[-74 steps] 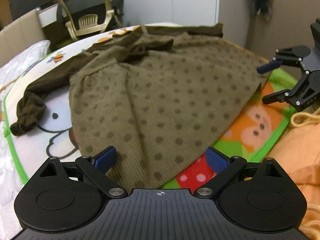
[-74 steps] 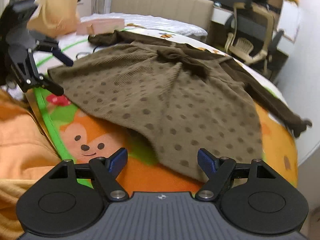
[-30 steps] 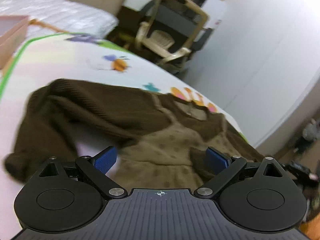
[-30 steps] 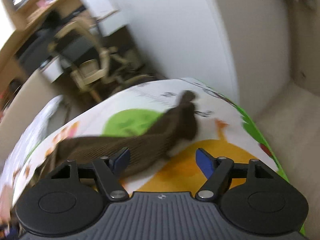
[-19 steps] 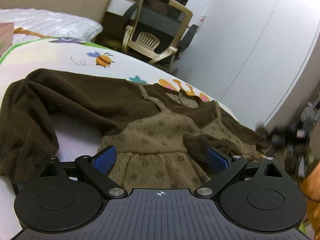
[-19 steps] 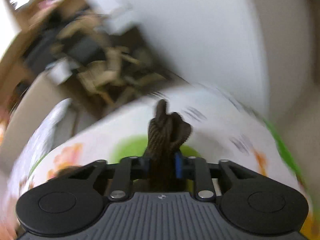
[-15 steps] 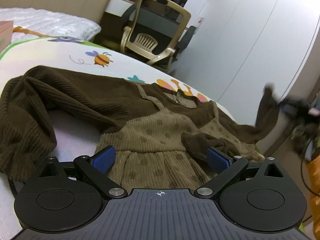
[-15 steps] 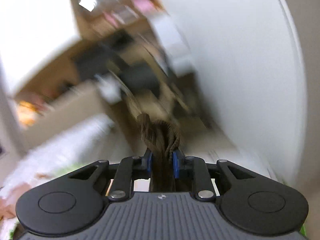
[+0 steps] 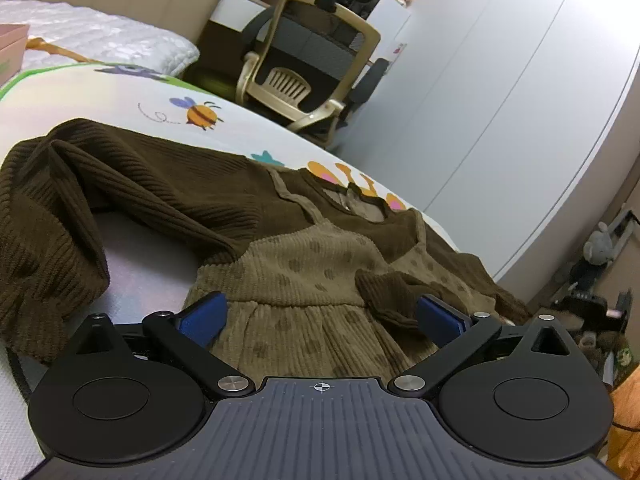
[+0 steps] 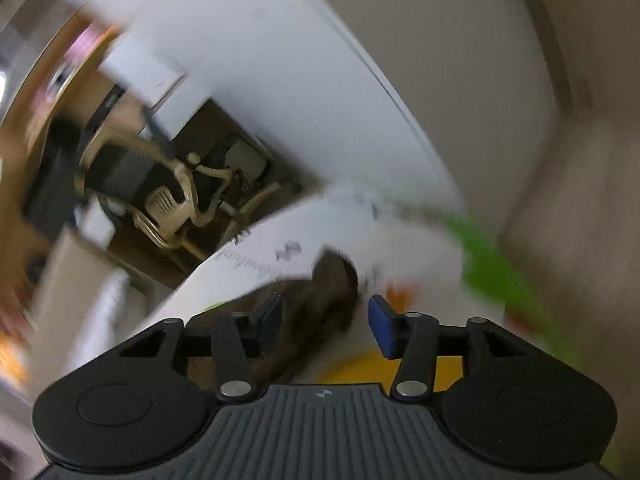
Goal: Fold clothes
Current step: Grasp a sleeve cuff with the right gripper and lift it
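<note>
A tan dotted corduroy dress [image 9: 304, 272] with dark brown ribbed sleeves lies on a cartoon-print mat [image 9: 132, 96]. My left gripper [image 9: 320, 318] hovers open just over the dress's waist, with nothing between its blue pads. The dress's left sleeve [image 9: 60, 208] is bunched up at the left. In the blurred right wrist view, my right gripper [image 10: 326, 320] is open, and the other sleeve's dark brown cuff [image 10: 328, 292] lies on the mat between its fingers. The right gripper [image 9: 588, 308] also shows faintly at the far right of the left wrist view.
An office chair [image 9: 304, 64] stands past the mat's far edge, beside a white wardrobe front [image 9: 500, 92]. A white quilted pillow [image 9: 100, 40] and a pink box [image 9: 10, 52] sit at the back left. Orange cloth [image 9: 624, 432] lies at the lower right.
The right gripper was shut on the sleeve cuff and held it up; now its jaws are apart and the cuff lies on the mat. The left gripper has barely moved.
</note>
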{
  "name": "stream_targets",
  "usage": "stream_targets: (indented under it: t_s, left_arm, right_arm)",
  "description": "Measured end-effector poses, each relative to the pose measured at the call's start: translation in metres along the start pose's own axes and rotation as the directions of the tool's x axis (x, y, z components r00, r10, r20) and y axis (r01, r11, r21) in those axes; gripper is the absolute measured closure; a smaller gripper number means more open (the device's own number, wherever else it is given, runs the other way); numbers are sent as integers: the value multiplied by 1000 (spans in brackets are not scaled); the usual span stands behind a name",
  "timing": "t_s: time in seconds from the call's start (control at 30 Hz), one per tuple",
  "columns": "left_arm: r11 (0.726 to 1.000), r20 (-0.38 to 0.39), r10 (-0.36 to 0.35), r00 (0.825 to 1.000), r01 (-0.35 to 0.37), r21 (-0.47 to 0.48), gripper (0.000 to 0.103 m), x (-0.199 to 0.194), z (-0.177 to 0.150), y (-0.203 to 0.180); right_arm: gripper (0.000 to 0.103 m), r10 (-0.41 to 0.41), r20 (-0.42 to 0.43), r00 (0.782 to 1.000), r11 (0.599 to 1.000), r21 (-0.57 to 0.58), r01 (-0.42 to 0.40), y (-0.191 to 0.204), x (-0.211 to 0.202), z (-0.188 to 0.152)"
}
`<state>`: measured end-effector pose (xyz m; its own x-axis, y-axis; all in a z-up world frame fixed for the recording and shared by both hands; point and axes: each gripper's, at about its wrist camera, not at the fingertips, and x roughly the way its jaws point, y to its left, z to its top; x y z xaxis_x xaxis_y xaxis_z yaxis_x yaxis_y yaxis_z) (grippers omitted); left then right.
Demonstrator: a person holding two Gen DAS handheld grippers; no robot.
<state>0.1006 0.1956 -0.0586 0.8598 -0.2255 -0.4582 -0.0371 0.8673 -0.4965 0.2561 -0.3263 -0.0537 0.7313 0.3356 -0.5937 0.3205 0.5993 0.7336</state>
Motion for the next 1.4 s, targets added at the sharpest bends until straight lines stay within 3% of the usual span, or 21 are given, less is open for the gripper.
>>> stream_targets:
  t_s: [0.07, 0.13, 0.27, 0.3, 0.37, 0.43, 0.53, 0.6, 0.7, 0.77, 0.9, 1.03, 1.1, 1.13, 1.17, 1.23, 1.3, 1.4]
  left_arm:
    - [1000, 0, -1, 1000, 1, -1, 0, 0, 0, 0]
    - [1000, 2, -4, 1000, 4, -5, 0, 0, 0, 1]
    - [1000, 4, -9, 1000, 9, -12, 0, 1, 0, 2]
    - [1000, 5, -10, 1000, 10, -12, 0, 1, 0, 2]
    - [1000, 6, -11, 1000, 11, -14, 0, 1, -1, 2]
    - [1000, 6, -12, 1000, 12, -14, 0, 1, -1, 2]
    - [1000, 8, -15, 1000, 15, -18, 0, 1, -1, 2]
    - [1000, 10, -20, 1000, 20, -23, 0, 1, -1, 3]
    - [999, 13, -28, 1000, 28, -34, 0, 0, -1, 4]
    - [999, 14, -31, 999, 31, -38, 0, 0, -1, 5]
    - [998, 17, -35, 999, 36, -45, 0, 0, -1, 5]
    - [998, 20, -41, 999, 42, -53, 0, 0, -1, 7]
    - [997, 22, -48, 999, 49, -61, 0, 0, -1, 8]
    - [996, 23, -51, 998, 53, -66, 0, 0, -1, 9]
    - [996, 24, -56, 998, 57, -71, 0, 0, -1, 10]
    - [995, 26, -64, 998, 66, -81, 0, 0, -1, 12]
    - [993, 29, -70, 997, 72, -90, 0, 0, -1, 13]
    - [993, 30, -70, 997, 72, -92, 0, 0, -1, 14]
  right_arm:
    - [55, 37, -40, 999, 995, 93, -33, -14, 14, -7]
    - [52, 54, -34, 998, 992, 113, -50, -11, 30, -14]
    - [50, 74, -20, 997, 997, 13, -74, 14, 56, -7]
    - [53, 79, -17, 997, 997, -12, -80, 20, 62, -5]
    - [78, 75, 6, 997, 991, -107, -74, 42, 58, 0]
    - [85, 100, 41, 994, 957, -279, -84, 88, 43, -4]
    - [88, 199, 76, 977, 829, -544, -127, 163, 8, -26]
    - [88, 303, 57, 951, 701, -689, -183, 216, -18, -52]
    - [88, 423, -71, 903, 509, -806, -302, 281, -40, -101]
    - [88, 437, -171, 883, 409, -837, -364, 314, -35, -134]
    - [88, 386, -297, 874, 275, -867, -416, 349, -2, -198]
    - [88, 337, -383, 860, 227, -854, -469, 367, 24, -245]
    - [88, 289, -403, 868, 201, -861, -467, 370, 39, -264]
    - [84, 267, -417, 869, 195, -859, -473, 367, 43, -270]
    - [74, 245, -431, 868, 190, -857, -479, 364, 46, -276]
    - [56, 249, -471, 846, 204, -829, -521, 359, 41, -280]
    - [52, 281, -485, 828, 200, -814, -545, 354, 26, -277]
    - [47, 304, -457, 836, 206, -826, -525, 350, 17, -264]
